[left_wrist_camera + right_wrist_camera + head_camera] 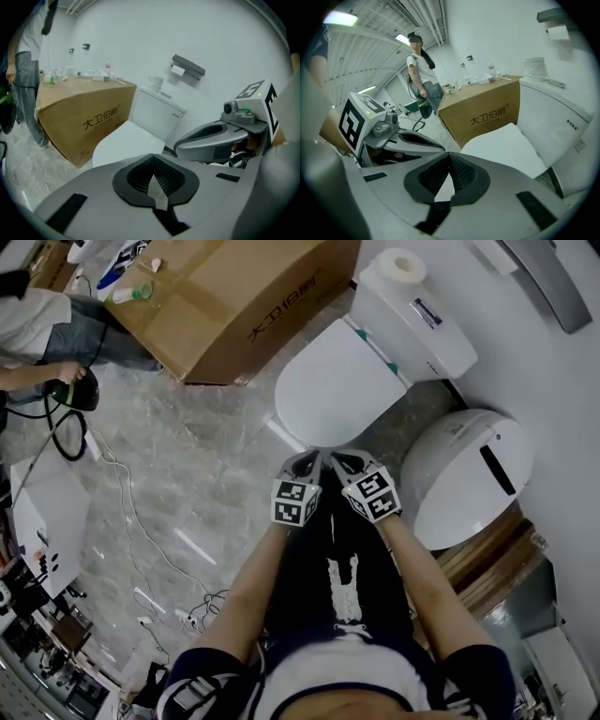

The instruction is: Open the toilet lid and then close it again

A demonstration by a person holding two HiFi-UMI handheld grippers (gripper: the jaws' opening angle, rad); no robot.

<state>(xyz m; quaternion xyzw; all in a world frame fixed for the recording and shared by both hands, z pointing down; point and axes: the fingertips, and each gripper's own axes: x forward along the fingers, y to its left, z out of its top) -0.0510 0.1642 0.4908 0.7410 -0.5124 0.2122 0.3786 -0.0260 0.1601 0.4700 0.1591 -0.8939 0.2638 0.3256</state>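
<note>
Head view: toilet lid (336, 388) is down, closed. My left gripper (306, 462) and right gripper (345, 462) hang side by side just off its front edge. Both jaws are pressed together and empty, probably so the tips can hook under the rim.

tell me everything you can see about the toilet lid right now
The toilet lid is white, smooth and glossy, plastic by the look, rounded at the front and squarer at the back. It lies fully down, closed flat over the bowl, its back end by the base of the tank. A cardboard box stands beside it on the floor. Nothing rests on it. The left hand-held gripper and right hand-held gripper, both shut, hover above its front edge and appear not to touch it.
</note>
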